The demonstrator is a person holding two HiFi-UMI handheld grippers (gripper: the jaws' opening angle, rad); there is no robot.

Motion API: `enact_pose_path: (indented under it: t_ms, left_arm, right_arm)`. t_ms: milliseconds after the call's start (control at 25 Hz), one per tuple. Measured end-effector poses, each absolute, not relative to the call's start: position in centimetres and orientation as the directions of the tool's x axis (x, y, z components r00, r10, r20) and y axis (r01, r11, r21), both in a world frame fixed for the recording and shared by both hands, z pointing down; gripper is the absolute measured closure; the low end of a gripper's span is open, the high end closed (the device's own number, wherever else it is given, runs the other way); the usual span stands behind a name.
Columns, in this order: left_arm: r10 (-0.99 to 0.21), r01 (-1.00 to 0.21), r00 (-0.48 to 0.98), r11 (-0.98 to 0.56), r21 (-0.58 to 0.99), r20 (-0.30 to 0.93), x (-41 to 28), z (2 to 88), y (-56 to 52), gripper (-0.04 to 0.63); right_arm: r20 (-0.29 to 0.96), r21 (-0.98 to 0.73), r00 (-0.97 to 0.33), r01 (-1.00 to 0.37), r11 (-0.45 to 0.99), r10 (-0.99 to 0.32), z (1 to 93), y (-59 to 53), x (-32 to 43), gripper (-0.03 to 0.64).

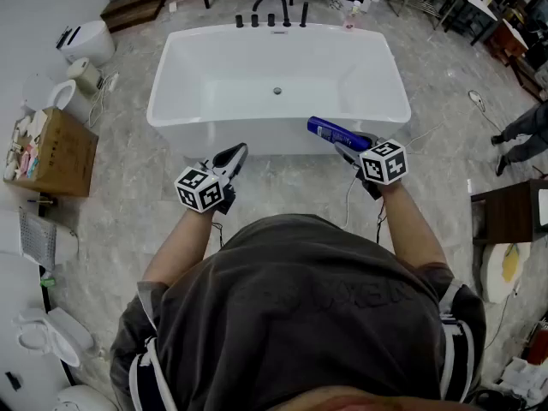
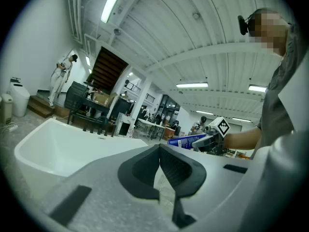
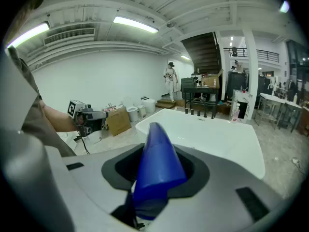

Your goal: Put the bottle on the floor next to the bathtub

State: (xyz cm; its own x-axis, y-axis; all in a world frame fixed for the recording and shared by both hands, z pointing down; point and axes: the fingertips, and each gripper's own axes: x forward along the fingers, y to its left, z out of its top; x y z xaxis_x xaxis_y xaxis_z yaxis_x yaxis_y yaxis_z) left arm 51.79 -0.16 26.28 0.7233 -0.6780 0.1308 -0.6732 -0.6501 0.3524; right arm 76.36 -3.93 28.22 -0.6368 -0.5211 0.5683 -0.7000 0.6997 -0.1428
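A blue bottle (image 1: pixel 331 132) lies level in my right gripper (image 1: pixel 349 146), which is shut on it just over the near rim of the white bathtub (image 1: pixel 377 67). In the right gripper view the blue bottle (image 3: pixel 157 166) sticks out between the jaws toward the bathtub (image 3: pixel 217 139). My left gripper (image 1: pixel 233 155) hovers shut and empty in front of the tub's near wall, left of the bottle. From the left gripper view, the shut left gripper (image 2: pixel 160 154) has the bottle (image 2: pixel 189 140) and the right gripper (image 2: pixel 208 140) off to its right.
Black taps (image 1: pixel 272 14) stand at the tub's far end. A cardboard box (image 1: pixel 53 152) and white toilets (image 1: pixel 86 41) line the left side. A dark wooden stand (image 1: pixel 507 214) is at the right, and a person's legs (image 1: pixel 522 135) at the far right. Marble floor (image 1: pixel 120 221) surrounds the tub.
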Motion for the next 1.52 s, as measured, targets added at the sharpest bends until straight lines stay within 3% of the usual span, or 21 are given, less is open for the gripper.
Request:
enact_pose_path:
  t_ms: [1080,1320,1520]
  left_arm:
    - [-0.696,-0.714,0.69,-0.607,0.348,0.199,57.1,26.0,1.1,0.591]
    - [-0.708,-0.746,0.659,-0.573,0.34,0.253,52.9,26.1,1.5,0.591]
    - [-0.738,-0.75,0.644,-0.555,0.361,0.203,44.6,26.7,0.3,0.591]
  right_arm:
    - [0.541,-0.15,-0.68,-0.658,0.738,-0.496,30.0,-3.7,81.1,0.48]
    - [0.54,-0.163,-0.699,-0.632,0.757,-0.468,32.6,-4.5,77.8,0.48]
    - [0.565,-0.138,-0.692,-0.617,0.775,-0.45,33.7,-4.2,70.6,0.48]
